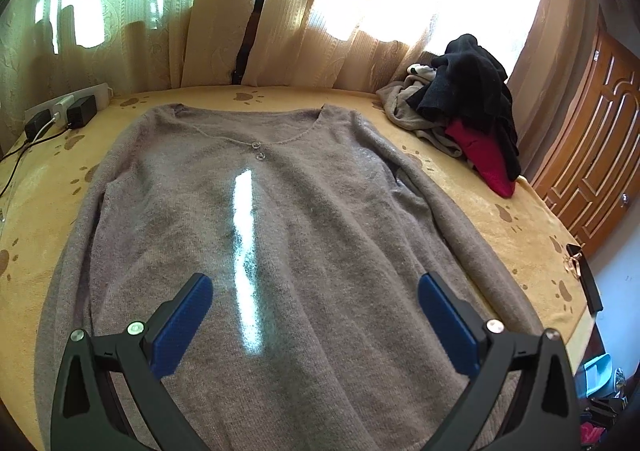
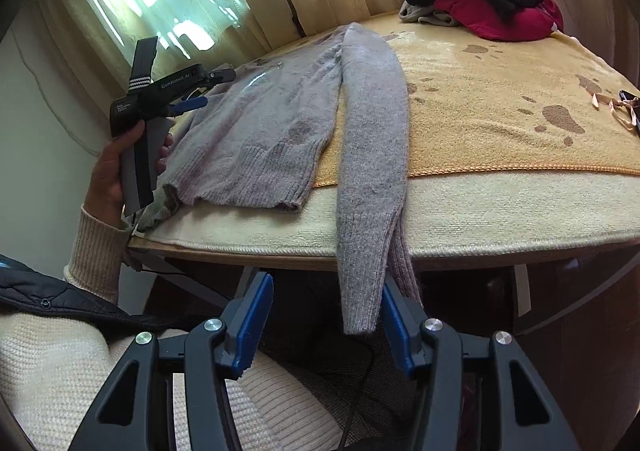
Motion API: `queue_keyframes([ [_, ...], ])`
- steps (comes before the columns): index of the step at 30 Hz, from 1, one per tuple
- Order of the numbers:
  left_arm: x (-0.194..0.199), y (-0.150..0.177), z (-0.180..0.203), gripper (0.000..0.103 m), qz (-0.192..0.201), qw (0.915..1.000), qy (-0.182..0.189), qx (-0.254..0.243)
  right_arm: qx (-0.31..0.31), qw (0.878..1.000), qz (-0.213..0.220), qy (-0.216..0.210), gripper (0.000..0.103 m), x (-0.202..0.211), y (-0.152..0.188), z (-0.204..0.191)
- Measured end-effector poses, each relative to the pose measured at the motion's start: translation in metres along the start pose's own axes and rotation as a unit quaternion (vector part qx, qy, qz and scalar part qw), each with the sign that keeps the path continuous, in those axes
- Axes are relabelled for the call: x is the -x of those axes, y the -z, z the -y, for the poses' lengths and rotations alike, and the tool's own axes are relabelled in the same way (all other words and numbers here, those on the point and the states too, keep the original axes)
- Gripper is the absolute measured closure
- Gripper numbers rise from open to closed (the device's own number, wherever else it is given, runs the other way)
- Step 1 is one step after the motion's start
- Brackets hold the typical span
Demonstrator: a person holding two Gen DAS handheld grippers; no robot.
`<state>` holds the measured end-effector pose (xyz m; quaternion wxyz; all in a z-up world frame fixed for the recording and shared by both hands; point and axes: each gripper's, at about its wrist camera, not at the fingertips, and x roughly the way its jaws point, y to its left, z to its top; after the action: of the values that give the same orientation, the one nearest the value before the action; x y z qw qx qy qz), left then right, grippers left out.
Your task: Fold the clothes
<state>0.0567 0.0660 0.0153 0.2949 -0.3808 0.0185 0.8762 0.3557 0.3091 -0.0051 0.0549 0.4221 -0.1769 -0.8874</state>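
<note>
Both grippers stand with jaws apart and nothing clamped: the left gripper (image 1: 315, 325) hovers over the lower body of the grey sweater (image 1: 256, 235), its blue pads well clear of each other, and the right gripper (image 2: 326, 325) sits below the table edge with the dangling sleeve (image 2: 370, 179) hanging between its pads, close to the right-hand one, though no pinch on it can be made out. That sweater lies face up and spread flat on the yellow paw-print cloth (image 1: 500, 187), collar and two small buttons toward the curtain, hem at the near edge of the table (image 2: 500, 219), one sleeve trailing over that edge and down. No fold shows yet, so by my reading the work on this garment is at its very start: sleeves must come in across the body, then the body doubled. Farther off, a heap of black, red and pale clothes (image 1: 468, 111) waits at the far corner, seemingly unfolded. A power strip with chargers (image 1: 64, 113) sits at the far left, and a person's hand (image 2: 116, 167) in a cream sleeve holds the left tool.
</note>
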Motion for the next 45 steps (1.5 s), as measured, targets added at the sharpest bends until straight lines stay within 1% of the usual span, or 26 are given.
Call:
queue_keyframes([
  [2, 0.001, 0.001, -0.001, 0.000, 0.000, 1.0000, -0.002, -0.003, 0.004, 1.000, 0.001, 0.010, 0.062, -0.003, 0.000, 0.000],
  [3, 0.001, 0.001, -0.002, 0.000, 0.000, 1.0000, -0.003, -0.004, 0.003, 1.000, 0.000, 0.014, 0.080, -0.004, 0.000, 0.002],
  [4, 0.001, 0.001, -0.002, 0.000, 0.000, 1.0000, -0.005, -0.004, 0.002, 1.000, -0.001, 0.018, 0.090, -0.006, 0.000, 0.003],
  [5, 0.001, 0.001, -0.003, 0.000, 0.000, 1.0000, -0.006, -0.005, 0.001, 1.000, -0.003, 0.022, 0.096, -0.007, 0.000, 0.005],
  [6, 0.000, 0.001, -0.004, 0.000, 0.000, 1.0000, -0.007, -0.004, -0.001, 1.000, -0.004, 0.026, 0.097, -0.009, 0.000, 0.006],
  [8, -0.002, 0.000, -0.006, 0.000, -0.001, 0.9999, -0.010, -0.001, -0.003, 0.999, -0.003, 0.032, 0.098, -0.009, -0.001, 0.009],
  [10, -0.005, -0.001, -0.009, 0.000, -0.004, 0.9999, -0.015, 0.000, -0.006, 0.999, 0.016, 0.035, 0.098, -0.001, -0.006, 0.011],
  [12, -0.008, -0.001, -0.011, 0.000, -0.008, 0.9997, -0.021, -0.002, -0.008, 0.998, 0.049, 0.036, 0.098, 0.019, -0.017, 0.013],
  [15, -0.012, -0.002, -0.014, 0.000, -0.011, 0.9995, -0.029, -0.005, -0.010, 0.993, 0.115, 0.031, 0.098, 0.059, -0.048, 0.023],
  [20, -0.016, -0.003, -0.017, 0.000, -0.020, 0.9989, -0.041, -0.011, -0.025, 0.974, 0.226, 0.019, 0.098, 0.112, -0.115, 0.061],
  [23, -0.018, -0.002, -0.015, 0.000, -0.027, 0.9981, -0.048, -0.027, -0.028, 0.962, 0.267, 0.044, 0.098, 0.128, -0.154, 0.088],
  [27, -0.020, -0.001, -0.012, 0.000, -0.039, 0.9956, -0.064, -0.056, -0.055, 0.945, 0.313, 0.083, 0.098, 0.151, -0.202, 0.135],
  [28, -0.021, -0.001, -0.012, 0.000, -0.042, 0.9949, -0.066, -0.063, -0.063, 0.939, 0.323, 0.100, 0.098, 0.156, -0.213, 0.146],
  [30, -0.022, 0.000, -0.010, 0.000, -0.048, 0.9932, -0.071, -0.078, -0.084, 0.931, 0.336, 0.117, 0.098, 0.166, -0.232, 0.173],
  [31, -0.024, 0.001, -0.009, 0.000, -0.052, 0.9923, -0.072, -0.086, -0.089, 0.927, 0.338, 0.135, 0.098, 0.168, -0.243, 0.184],
  [33, -0.027, 0.005, -0.007, 0.000, -0.062, 0.9898, -0.073, -0.105, -0.102, 0.927, 0.331, 0.144, 0.098, 0.163, -0.264, 0.207],
  [35, -0.029, 0.010, -0.005, 0.000, -0.070, 0.9878, -0.065, -0.122, -0.107, 0.930, 0.312, 0.162, 0.098, 0.148, -0.283, 0.224],
  [38, -0.028, 0.017, -0.003, 0.000, -0.083, 0.9868, -0.038, -0.134, -0.134, 0.940, 0.260, 0.175, 0.098, 0.114, -0.299, 0.255],
  [39, -0.027, 0.020, -0.001, 0.000, -0.087, 0.9860, -0.032, -0.139, -0.147, 0.945, 0.237, 0.173, 0.098, 0.102, -0.301, 0.265],
  [41, -0.025, 0.025, 0.003, 0.000, -0.091, 0.9835, -0.026, -0.154, -0.176, 0.946, 0.212, 0.172, 0.098, 0.083, -0.297, 0.282],
  [43, -0.024, 0.030, 0.008, 0.000, -0.093, 0.9805, -0.024, -0.172, -0.200, 0.945, 0.190, 0.176, 0.097, 0.069, -0.286, 0.295],
  [45, -0.024, 0.034, 0.010, 0.000, -0.094, 0.9782, -0.020, -0.184, -0.218, 0.941, 0.174, 0.191, 0.097, 0.062, -0.276, 0.305],
])
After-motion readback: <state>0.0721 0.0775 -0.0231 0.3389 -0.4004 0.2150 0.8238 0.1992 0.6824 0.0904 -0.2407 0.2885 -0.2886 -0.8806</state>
